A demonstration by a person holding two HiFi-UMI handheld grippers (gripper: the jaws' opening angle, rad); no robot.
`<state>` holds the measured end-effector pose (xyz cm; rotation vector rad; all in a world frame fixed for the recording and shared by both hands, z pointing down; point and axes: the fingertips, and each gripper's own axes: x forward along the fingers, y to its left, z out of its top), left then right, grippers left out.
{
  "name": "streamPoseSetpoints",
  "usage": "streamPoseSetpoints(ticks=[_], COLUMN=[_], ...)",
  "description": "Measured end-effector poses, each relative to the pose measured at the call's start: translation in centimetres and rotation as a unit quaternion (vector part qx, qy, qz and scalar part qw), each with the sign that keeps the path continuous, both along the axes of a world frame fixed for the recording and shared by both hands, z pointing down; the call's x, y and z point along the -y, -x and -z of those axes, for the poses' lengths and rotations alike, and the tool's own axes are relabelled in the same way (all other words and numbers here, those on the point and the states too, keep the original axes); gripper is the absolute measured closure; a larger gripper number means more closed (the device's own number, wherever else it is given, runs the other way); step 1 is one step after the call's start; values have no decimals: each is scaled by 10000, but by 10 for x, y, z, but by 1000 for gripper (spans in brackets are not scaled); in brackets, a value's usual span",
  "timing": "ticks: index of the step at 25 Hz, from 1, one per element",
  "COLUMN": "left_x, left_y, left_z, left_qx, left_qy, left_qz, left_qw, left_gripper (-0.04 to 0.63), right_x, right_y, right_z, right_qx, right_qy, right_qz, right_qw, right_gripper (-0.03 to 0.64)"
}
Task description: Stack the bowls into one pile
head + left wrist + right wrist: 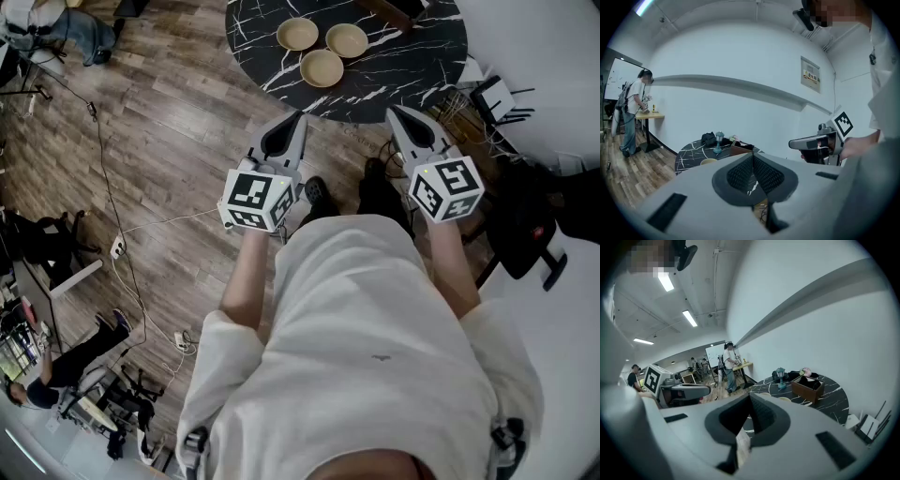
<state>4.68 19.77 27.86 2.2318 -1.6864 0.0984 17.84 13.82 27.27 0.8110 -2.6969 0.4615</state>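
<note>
bowls [322,67] on table [412,56] — ahead of left tool [298,117], right tool [394,111], both closed

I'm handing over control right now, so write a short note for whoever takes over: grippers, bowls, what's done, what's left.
Grippers: left gripper and right gripper are both shut, empty, held short of the table.
Bowls: left bowl, right bowl and near bowl lie side by side on the black marble table, none nested.
Done: nothing.
Left: stack all three into one pile.
</note>
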Motion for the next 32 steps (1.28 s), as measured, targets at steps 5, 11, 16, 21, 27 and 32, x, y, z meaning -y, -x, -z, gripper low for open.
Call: streamPoseSetpoints(ticks=[5,11,16,21,27,32], left_x=[-15,-27,-38,-48,-58,-54], left_y=[2,7,14,18,14,11], left_z=[4,6,6,5,0,-11], left_qx=[-17,-64,-134,-149,-124,-104], left_qy=[-30,-58,-58,-59,16,103], left_qz=[-137,-265,-302,-360,-424,-430], left_qw=[9999,9996,9994,9992,9990,9990], left_gripper=[591,591,591,591,591,589], right_x=[-16,-31,-36,-46,-62,-61], right_y=[6,12,17,21,21,22], right_z=[4,8,10,7,-4,-18], right_qx=[-49,-158,-15,-41,-219,-345], right_qy=[-40,-156,-156,-121,15,168], right_qz=[-77,-132,-390,-498,-454,-371], right_qw=[10000,9997,9991,9987,9987,9986], right_gripper=[613,613,612,612,612,594])
